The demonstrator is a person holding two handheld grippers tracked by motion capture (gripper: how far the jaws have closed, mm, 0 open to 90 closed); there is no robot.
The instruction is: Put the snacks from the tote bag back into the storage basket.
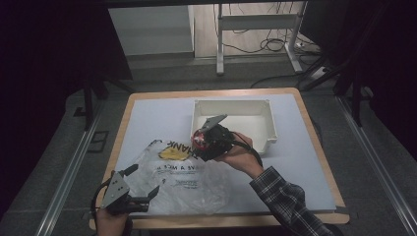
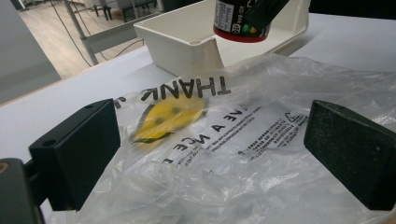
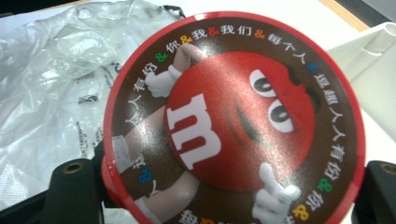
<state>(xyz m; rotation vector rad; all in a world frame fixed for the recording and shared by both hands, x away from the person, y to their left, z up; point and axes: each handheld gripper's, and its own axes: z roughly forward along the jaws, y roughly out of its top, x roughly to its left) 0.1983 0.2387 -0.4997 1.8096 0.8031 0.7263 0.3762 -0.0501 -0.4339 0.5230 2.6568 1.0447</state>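
Observation:
A clear plastic bag [image 1: 183,179] printed "THANK" with a yellow smiley lies crumpled on the blue-grey mat; it also spreads across the left gripper view [image 2: 243,154]. My left gripper [image 1: 141,183] rests open at the bag's front left corner, its black fingers [image 2: 77,149] apart with bag film between them. My right gripper [image 1: 200,142] is shut on a round candy can with a red-rimmed lid [image 3: 233,121], held in the air between the bag and the white bin [image 1: 268,123]. The can [image 2: 240,21] hangs at the top of the left gripper view.
The white bin stands open at the mat's back centre-right; its rim [image 2: 187,37] is just behind the bag. The wooden table edge [image 1: 324,147] runs along the right. Desk legs and cables [image 1: 260,44] lie on the floor beyond.

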